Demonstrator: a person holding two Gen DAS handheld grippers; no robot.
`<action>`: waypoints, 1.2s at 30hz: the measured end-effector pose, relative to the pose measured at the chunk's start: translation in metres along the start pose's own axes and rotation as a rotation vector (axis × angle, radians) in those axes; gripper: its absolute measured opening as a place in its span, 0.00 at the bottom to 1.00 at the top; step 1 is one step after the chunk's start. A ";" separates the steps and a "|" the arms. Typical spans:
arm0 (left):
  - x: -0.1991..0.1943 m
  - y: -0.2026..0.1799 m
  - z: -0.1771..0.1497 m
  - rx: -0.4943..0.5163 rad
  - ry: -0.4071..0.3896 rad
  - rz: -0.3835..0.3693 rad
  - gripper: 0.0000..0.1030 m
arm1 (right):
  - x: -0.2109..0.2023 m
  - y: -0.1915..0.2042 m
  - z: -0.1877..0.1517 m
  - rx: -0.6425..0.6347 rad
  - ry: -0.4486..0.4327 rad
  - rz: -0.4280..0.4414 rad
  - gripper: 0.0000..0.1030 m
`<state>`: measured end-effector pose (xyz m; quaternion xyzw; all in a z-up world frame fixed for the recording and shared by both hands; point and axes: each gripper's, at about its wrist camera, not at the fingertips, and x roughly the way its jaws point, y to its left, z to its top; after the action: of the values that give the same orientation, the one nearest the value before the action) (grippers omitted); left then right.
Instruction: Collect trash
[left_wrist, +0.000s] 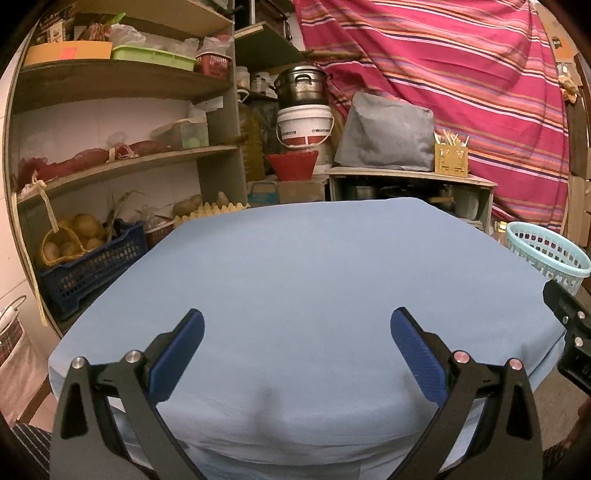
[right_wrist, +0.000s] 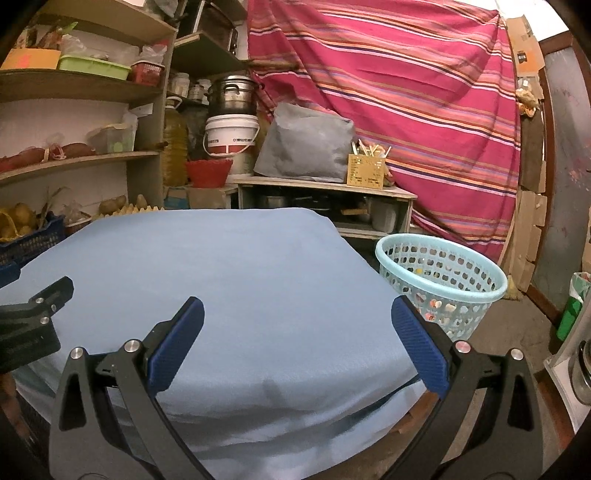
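Note:
A table under a light blue cloth (left_wrist: 295, 266) (right_wrist: 221, 266) fills both views; I see no loose trash on it. A pale turquoise perforated basket (right_wrist: 439, 284) (left_wrist: 550, 254) stands on the floor off the table's right side, with small colourful bits showing through its holes. My left gripper (left_wrist: 297, 328) hovers open over the near edge of the cloth, nothing between its blue pads. My right gripper (right_wrist: 297, 321) is open too, over the table's near right corner, its right finger overlapping the basket's lower left. Each gripper's black frame shows at the edge of the other's view.
Wooden shelves (left_wrist: 122, 162) at left hold boxes, trays and sweet potatoes; a blue crate (left_wrist: 92, 266) of potatoes sits below. Behind the table are a white bucket (left_wrist: 304, 125), red bowl (left_wrist: 292, 165), low cabinet (left_wrist: 410, 184) with a grey bag, and a striped red curtain (right_wrist: 406, 92).

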<state>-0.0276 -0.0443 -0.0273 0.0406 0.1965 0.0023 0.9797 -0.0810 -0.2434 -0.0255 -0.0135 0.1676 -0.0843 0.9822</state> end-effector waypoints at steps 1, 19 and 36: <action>0.000 0.000 0.000 0.001 0.000 0.000 0.96 | -0.001 0.000 0.000 -0.001 -0.003 0.002 0.96; 0.001 0.004 -0.001 0.000 -0.002 0.003 0.96 | -0.003 0.000 0.003 0.006 -0.003 0.016 0.96; 0.003 0.002 -0.003 0.012 0.006 -0.004 0.96 | -0.005 0.000 0.003 0.005 0.010 0.025 0.96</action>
<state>-0.0259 -0.0415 -0.0312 0.0463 0.1994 -0.0010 0.9788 -0.0847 -0.2429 -0.0209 -0.0086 0.1723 -0.0723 0.9823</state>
